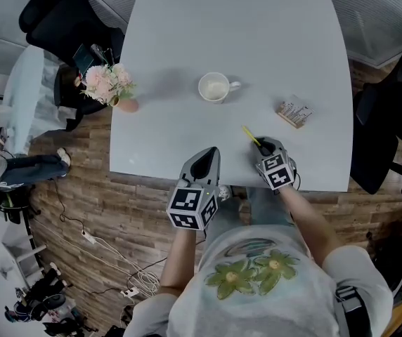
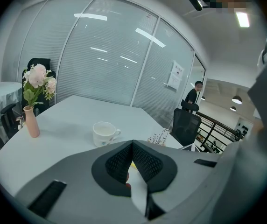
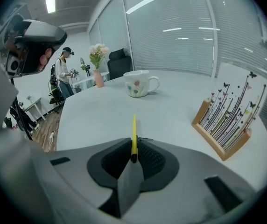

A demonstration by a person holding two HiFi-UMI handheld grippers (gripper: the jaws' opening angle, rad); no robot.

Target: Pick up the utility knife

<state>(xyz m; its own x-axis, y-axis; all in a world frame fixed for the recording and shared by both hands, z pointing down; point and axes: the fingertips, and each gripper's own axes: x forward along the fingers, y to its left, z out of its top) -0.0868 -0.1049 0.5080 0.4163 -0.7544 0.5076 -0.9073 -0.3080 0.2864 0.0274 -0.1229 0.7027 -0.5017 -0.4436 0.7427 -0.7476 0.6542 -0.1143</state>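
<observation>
The utility knife (image 1: 250, 135) is slim and yellow. It sticks out forward from my right gripper (image 1: 266, 148), which is shut on its rear end near the front edge of the grey table (image 1: 257, 34). In the right gripper view the knife (image 3: 134, 132) stands on edge between the black pads of the right gripper (image 3: 133, 146), its tip pointing toward the cup. My left gripper (image 1: 208, 156) hovers at the table's front edge, left of the right one. In its own view the left gripper (image 2: 132, 146) has its pads together with nothing held.
A white cup (image 1: 215, 88) stands mid-table. A pink vase of flowers (image 1: 113, 90) sits at the left edge. A wooden card holder (image 1: 294, 112) lies to the right, beyond the knife. Black office chairs (image 1: 391, 118) flank the table, and cables lie on the wooden floor.
</observation>
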